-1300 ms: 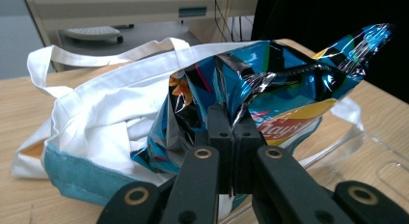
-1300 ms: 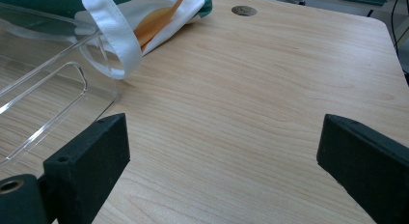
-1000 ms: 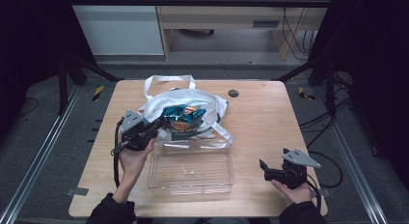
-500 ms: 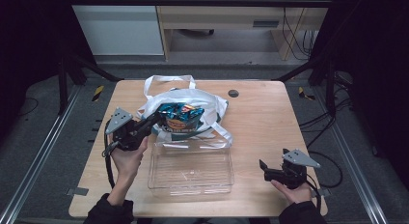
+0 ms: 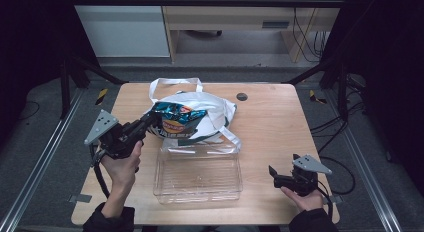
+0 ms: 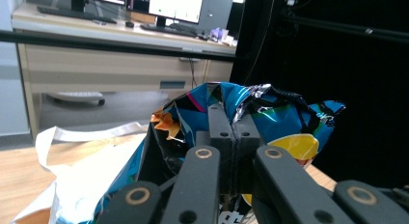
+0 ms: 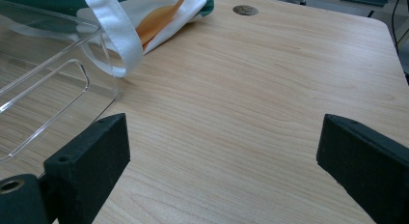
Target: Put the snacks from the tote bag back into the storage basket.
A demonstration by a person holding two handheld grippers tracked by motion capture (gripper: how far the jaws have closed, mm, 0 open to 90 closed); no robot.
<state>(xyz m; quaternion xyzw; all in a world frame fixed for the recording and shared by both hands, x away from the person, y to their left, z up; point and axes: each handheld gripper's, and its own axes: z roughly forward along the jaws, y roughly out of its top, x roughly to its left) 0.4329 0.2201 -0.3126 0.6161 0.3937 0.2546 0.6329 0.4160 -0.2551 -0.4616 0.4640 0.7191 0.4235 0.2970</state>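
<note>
While the pale wooden table point(image 5: 280, 127) carries everything, the work sits at its middle: a white cloth tote bag with long handles point(image 5: 215, 112) lies slumped there, and just in front of it, touching its near edge, stands an empty clear plastic rectangular bin point(image 5: 197, 178). A crinkled blue foil snack bag point(image 5: 175, 117) pokes out of the tote's mouth toward the person's left. The left gripper point(image 5: 150, 121) is clenched on that snack bag; in the left gripper view its jaws are pressed together on a pinch of the foil point(image 6: 270, 118). The right gripper point(image 5: 272, 173) rests near the table's right front corner, well apart from the bin, jaws spread wide with nothing between them point(image 7: 219, 161).

To do this step well, I'd say the pull should go up and out along the tote's opening, so the foil clears the cloth rather than dragging the whole bag along; whether the tote's rim is caught on the snack bag I can't quite tell from here. A thin pinch of foil may slip, so a steady draw suits better than a jerk.

Compared with a second ago, the left hand sits farther out to the left and higher, and more of the snack bag shows outside the tote. The right hand has not shifted.
</note>
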